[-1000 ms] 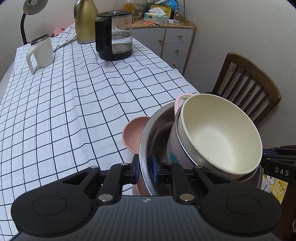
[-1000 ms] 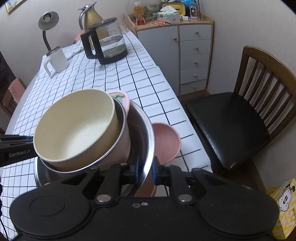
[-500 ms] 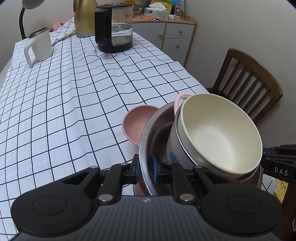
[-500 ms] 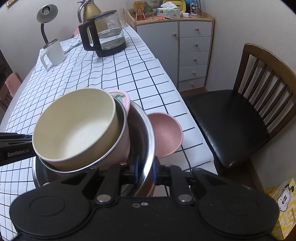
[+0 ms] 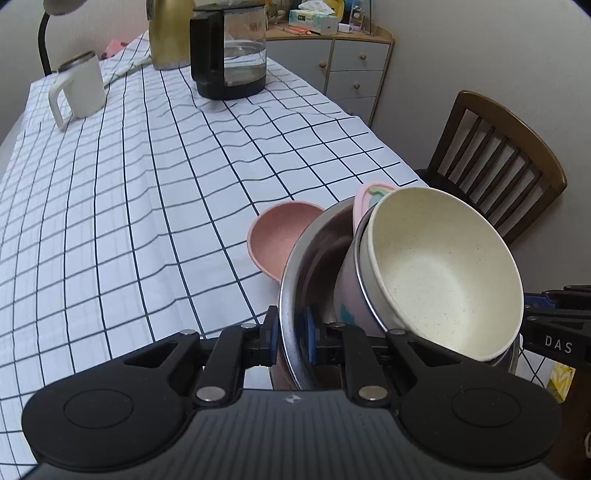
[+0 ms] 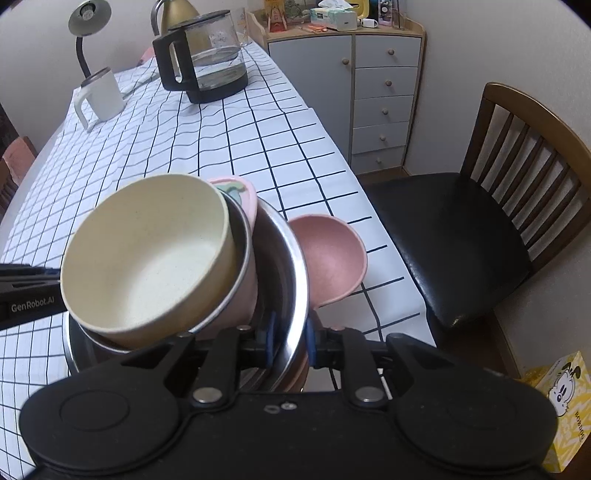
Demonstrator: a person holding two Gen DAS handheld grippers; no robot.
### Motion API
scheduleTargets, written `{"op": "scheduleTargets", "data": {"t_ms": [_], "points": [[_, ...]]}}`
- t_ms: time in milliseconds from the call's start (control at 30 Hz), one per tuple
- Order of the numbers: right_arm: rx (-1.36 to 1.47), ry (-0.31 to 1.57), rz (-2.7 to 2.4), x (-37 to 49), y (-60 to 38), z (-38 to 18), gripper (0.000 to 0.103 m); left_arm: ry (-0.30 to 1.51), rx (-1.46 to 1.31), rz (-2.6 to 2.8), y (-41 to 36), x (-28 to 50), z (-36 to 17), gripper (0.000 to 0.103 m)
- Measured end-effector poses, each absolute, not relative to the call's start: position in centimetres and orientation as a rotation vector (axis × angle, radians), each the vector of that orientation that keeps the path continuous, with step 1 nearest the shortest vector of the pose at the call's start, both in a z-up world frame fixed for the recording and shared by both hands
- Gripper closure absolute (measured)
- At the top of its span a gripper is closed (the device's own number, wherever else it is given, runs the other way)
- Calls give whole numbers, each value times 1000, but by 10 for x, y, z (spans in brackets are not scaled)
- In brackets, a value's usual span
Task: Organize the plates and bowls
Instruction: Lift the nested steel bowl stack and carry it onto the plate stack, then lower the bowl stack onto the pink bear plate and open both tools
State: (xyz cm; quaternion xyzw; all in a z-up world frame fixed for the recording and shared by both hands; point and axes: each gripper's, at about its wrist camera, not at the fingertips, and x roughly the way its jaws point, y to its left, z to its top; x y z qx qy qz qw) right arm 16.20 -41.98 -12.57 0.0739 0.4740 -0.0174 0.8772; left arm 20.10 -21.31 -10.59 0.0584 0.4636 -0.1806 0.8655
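Left side first: white mug (image 5: 79, 86) at the far left of the checked tablecloth (image 5: 110, 206), gold thermos (image 5: 168, 33) and glass kettle (image 5: 229, 51) behind it at the far end, all well apart from the stack.

My left gripper (image 5: 290, 334) is clamped tight on the rim of the steel bowl (image 5: 299, 273), one blue pad inside the rim, one outside. My right gripper (image 6: 290, 338) is pinched on the same bowl's rim (image 6: 295, 280) from the opposite side.

Steel bowl is tilted and sits at the near right corner of the table. Whether it touches the cloth, I can't tell. Nested inside: a pink cup (image 5: 345, 284) with a steel rim, and a cream bowl (image 5: 443, 273) tipped in that. A pink plate (image 6: 240, 192) edge pokes out behind them. A pink bowl (image 6: 328, 254) sits under the steel one, tipped toward the table edge.

Right of the table: wooden chair (image 6: 517, 177) with black seat, grey drawer cabinet (image 6: 384, 85) in the corner, yellow tissue box (image 6: 565, 398) low down at far right.
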Motion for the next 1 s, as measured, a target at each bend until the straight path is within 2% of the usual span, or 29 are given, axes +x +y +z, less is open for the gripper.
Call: {"op": "scheduleTargets", "data": {"t_ms": [167,433,533,600,667,833,1000], "points": [[147,998,-53,162,-417,-126,80,965,128,-380,-212,199,-102,89],[155,989,-84,148,-421,-121,63,947,119,-408,-203,189,-92,87],[156,963,-95,140,-423,-114,59,932,113,-422,-200,181,-86,74],[162,943,-96,135,-424,-107,56,909,119,-428,-198,173,-80,60],[174,917,-95,129,-424,-98,52,890,122,-437,-197,166,-74,54],[193,850,-74,113,-420,-78,45,857,131,-464,-192,148,-59,50],[184,771,-43,95,-407,-57,33,817,133,-481,-182,129,-43,39]]}}
